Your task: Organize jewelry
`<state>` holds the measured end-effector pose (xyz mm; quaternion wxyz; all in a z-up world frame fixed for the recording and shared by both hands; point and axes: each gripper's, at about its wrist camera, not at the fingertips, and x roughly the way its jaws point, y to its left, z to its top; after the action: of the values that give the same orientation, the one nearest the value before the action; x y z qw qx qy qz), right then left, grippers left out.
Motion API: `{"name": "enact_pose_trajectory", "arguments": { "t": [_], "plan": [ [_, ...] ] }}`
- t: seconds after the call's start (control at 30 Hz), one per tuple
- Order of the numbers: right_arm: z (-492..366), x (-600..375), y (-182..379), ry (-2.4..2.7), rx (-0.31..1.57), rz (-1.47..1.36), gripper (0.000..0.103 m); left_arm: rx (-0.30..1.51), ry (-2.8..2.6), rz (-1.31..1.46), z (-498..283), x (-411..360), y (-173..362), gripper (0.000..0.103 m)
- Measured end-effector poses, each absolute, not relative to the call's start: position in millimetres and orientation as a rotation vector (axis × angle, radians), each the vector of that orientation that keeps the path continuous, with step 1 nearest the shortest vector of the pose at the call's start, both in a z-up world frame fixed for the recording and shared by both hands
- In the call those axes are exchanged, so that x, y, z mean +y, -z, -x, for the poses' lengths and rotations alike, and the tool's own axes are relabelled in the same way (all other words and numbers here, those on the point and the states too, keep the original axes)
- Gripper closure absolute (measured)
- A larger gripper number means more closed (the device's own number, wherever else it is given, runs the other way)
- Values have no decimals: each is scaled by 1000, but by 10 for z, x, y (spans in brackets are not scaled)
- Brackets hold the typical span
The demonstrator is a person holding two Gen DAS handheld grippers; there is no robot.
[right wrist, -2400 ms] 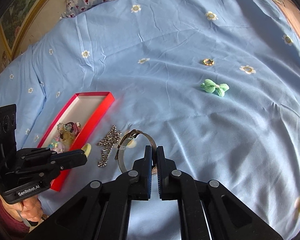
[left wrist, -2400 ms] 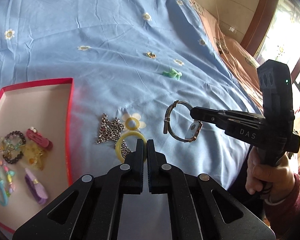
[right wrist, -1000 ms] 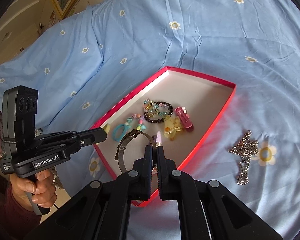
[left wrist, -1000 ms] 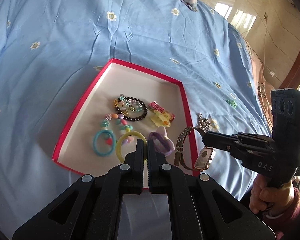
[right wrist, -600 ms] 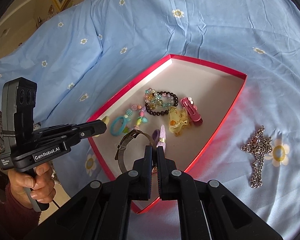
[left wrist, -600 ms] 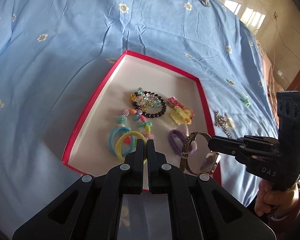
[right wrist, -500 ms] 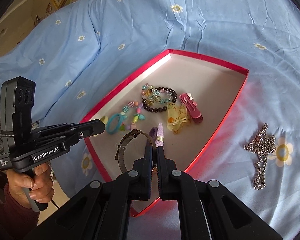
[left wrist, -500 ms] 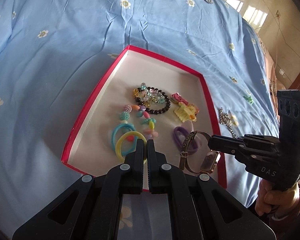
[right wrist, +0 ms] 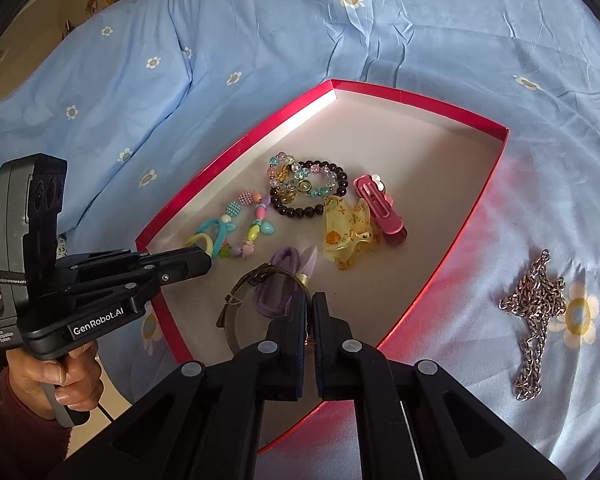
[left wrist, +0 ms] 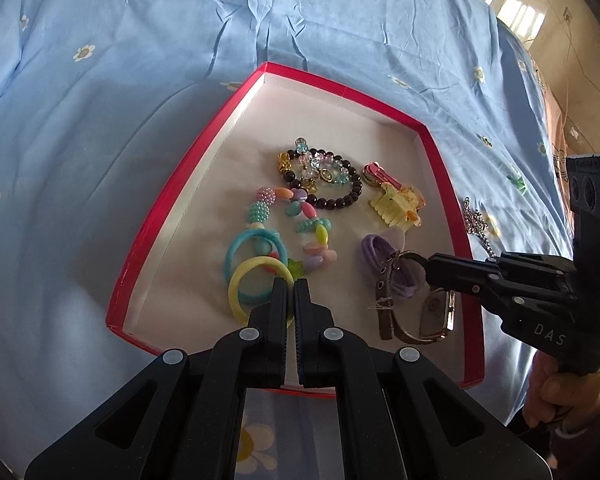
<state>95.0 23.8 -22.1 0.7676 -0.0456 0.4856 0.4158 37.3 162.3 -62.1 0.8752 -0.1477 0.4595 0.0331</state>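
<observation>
The left hand-held gripper (left wrist: 291,286) pinches a yellow elastic ring (left wrist: 247,280) and the right hand-held gripper (right wrist: 311,300) pinches a brown-strapped wristwatch (left wrist: 414,312); both hang just above the near end of the shallow red cardboard box (left wrist: 172,196), so I judge each release goes straight down.

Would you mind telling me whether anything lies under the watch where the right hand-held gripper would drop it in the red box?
Yes: the purple hair tie lies on the red box floor directly beneath the watch held by the right hand-held gripper.
</observation>
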Motion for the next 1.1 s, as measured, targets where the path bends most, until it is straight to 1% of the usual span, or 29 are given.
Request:
{"name": "enact_pose_trajectory", "arguments": {
  "t": [0.17, 0.23, 0.4, 0.5, 0.57, 0.67, 0.73, 0.8, 0.83, 0.87, 0.9, 0.93, 1.1],
  "plan": [
    [-978, 250, 265, -904, 1068, 97, 100, 967, -78, 300, -385, 1609, 649, 100],
    [-974, 243, 264, -908, 1072, 90, 97, 968, -80, 302, -387, 1604, 648, 99],
    [-984, 222, 249, -928, 1072, 51, 94, 969, -76, 312, -391, 1598, 639, 92],
    [-986, 195, 227, -932, 1062, 25, 92, 967, -74, 313, -388, 1587, 628, 85],
    [-987, 182, 215, -924, 1057, 19, 88, 964, -74, 311, -382, 1571, 617, 79],
    [-986, 147, 194, -915, 1054, 8, 84, 962, -77, 307, -373, 1558, 602, 76],
    [-993, 123, 178, -910, 1049, 3, 77, 960, -76, 312, -361, 1556, 592, 73],
    [-990, 95, 158, -905, 1041, -3, 71, 956, -74, 319, -351, 1557, 576, 67],
    [-988, 84, 147, -903, 1036, -7, 70, 952, -75, 323, -343, 1560, 563, 60],
    [-984, 73, 135, -902, 1031, -10, 70, 947, -73, 330, -334, 1562, 547, 55],
    [-978, 62, 125, -900, 1026, -13, 69, 944, -74, 332, -322, 1561, 538, 52],
    [-969, 41, 111, -899, 1016, -19, 65, 937, -80, 332, -307, 1563, 520, 50],
    [-935, -27, 80, -890, 994, -31, 57, 925, -84, 342, -259, 1582, 478, 49]
  ]
}}
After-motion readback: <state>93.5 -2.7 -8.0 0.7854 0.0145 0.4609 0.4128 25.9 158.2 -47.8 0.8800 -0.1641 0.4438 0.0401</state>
